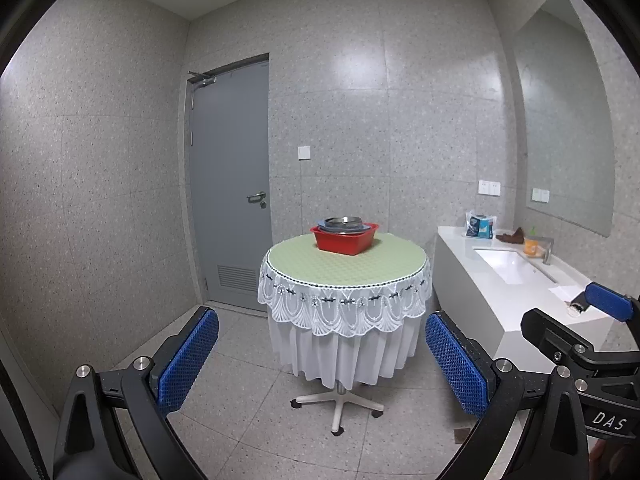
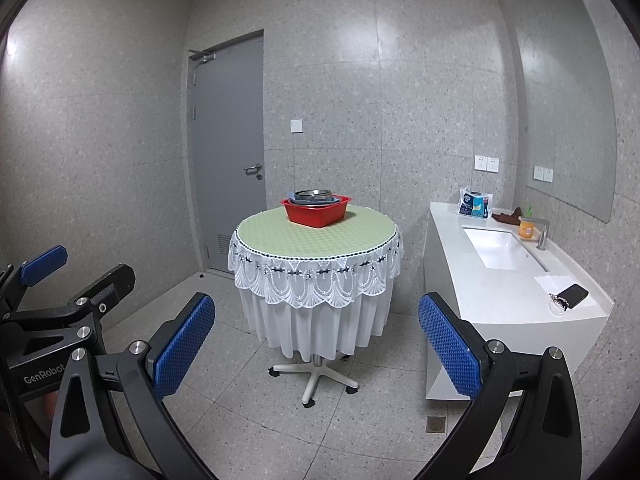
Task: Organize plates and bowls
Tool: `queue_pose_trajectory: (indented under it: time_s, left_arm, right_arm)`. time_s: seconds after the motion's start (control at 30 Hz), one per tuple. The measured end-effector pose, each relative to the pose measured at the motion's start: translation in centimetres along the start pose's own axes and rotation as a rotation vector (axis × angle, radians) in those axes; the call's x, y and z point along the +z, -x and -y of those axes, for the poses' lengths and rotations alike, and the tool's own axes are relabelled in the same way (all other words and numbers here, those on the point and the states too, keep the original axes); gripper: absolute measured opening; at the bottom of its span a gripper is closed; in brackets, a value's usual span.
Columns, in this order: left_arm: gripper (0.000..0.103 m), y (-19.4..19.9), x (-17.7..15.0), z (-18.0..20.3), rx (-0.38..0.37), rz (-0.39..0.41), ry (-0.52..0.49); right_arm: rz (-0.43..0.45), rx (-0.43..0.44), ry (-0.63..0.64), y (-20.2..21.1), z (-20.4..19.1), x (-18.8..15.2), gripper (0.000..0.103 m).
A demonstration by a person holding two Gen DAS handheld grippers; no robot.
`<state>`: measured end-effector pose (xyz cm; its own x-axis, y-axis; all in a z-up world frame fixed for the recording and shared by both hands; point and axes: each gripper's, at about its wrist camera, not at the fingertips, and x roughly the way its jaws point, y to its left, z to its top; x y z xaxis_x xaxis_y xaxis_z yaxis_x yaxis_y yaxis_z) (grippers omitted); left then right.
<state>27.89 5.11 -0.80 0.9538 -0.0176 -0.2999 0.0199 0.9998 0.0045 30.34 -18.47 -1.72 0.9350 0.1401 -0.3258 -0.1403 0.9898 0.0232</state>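
A red square basin (image 1: 346, 240) (image 2: 316, 212) stands at the far side of a round table (image 1: 346, 262) (image 2: 316, 240) with a green top and white lace cloth. Stacked dishes sit in the basin: a metal bowl (image 1: 343, 222) (image 2: 314, 193) on top of blue-grey plates. My left gripper (image 1: 320, 360) is open and empty, held well back from the table above the floor. My right gripper (image 2: 316, 344) is also open and empty, at a similar distance. Each gripper shows at the edge of the other's view.
A white counter (image 1: 500, 292) (image 2: 500, 292) with a sink (image 2: 500, 252) runs along the right wall, holding a tissue pack (image 2: 474, 205), an orange cup (image 2: 526, 228), a tap and a phone (image 2: 574, 294). A grey door (image 1: 232, 184) is behind the table. A floor drain (image 2: 436, 424) lies near the counter.
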Motion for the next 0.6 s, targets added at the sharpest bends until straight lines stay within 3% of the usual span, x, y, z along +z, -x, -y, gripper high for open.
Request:
queue_pose_trajectory:
  time_s: [0.6]
  left_arm:
    - [0.102,-1.5,-0.4,0.5,0.01,0.002,-0.004]
  right_arm:
    - [-0.012,0.01,-0.007,-1.2,0.0,0.1,0.103]
